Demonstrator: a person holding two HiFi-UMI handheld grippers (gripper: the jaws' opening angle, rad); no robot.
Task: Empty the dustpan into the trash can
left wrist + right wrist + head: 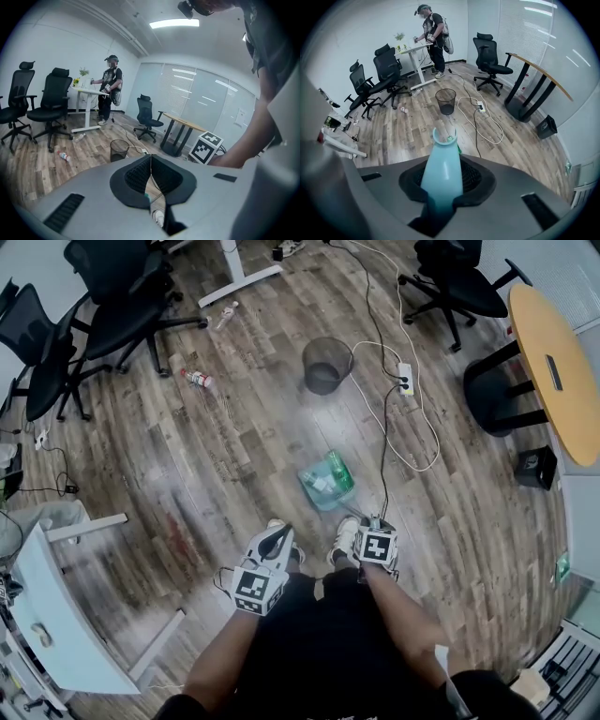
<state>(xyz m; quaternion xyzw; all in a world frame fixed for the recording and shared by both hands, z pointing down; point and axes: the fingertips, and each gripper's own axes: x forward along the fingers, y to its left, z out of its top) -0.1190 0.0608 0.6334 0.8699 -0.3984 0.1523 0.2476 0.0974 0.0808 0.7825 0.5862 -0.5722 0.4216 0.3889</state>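
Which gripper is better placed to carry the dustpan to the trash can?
Right. The right gripper grips the dustpan handle; the left gripper is shut on nothing. The trash can stands ahead.

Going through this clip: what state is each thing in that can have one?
right gripper: shut on dustpan handle.
left gripper: shut, empty.
dustpan: loaded with bottles.
trash can: upright, open-topped.
loose bottle: lying on the floor near the chairs.
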